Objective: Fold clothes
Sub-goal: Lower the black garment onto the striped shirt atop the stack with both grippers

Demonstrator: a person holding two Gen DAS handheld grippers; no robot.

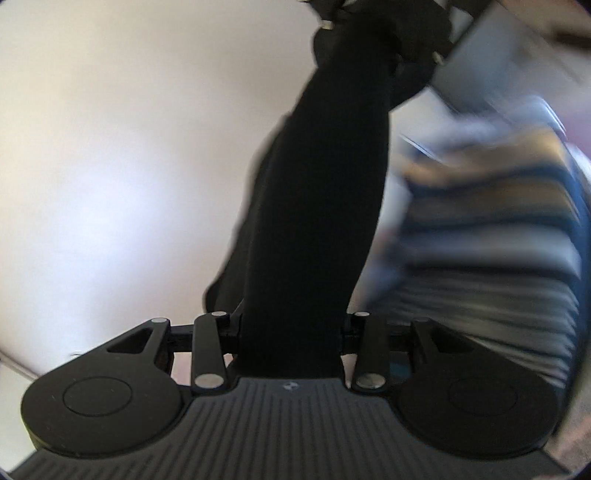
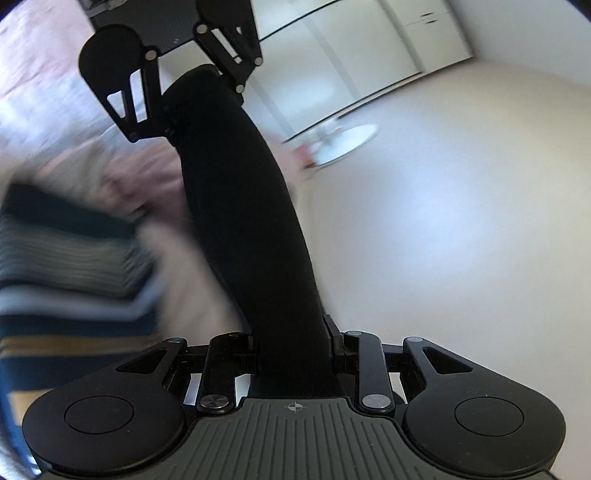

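A black garment (image 1: pixel 314 206) is stretched taut in the air between my two grippers. My left gripper (image 1: pixel 291 332) is shut on one end of it. The other end runs up to my right gripper (image 1: pixel 373 33), seen at the top of the left wrist view. In the right wrist view the same black garment (image 2: pixel 243 221) runs from my right gripper (image 2: pixel 293 347), shut on it, up to my left gripper (image 2: pixel 192 88) at the top. The fingertips are hidden by the cloth.
The person's striped shirt (image 1: pixel 491 229) is at the right in the left wrist view and shows blurred at the left in the right wrist view (image 2: pixel 70 258). A pale ceiling (image 2: pixel 443 221), a round ceiling lamp (image 2: pixel 347 144) and white cupboard doors (image 2: pixel 369 48) fill the background.
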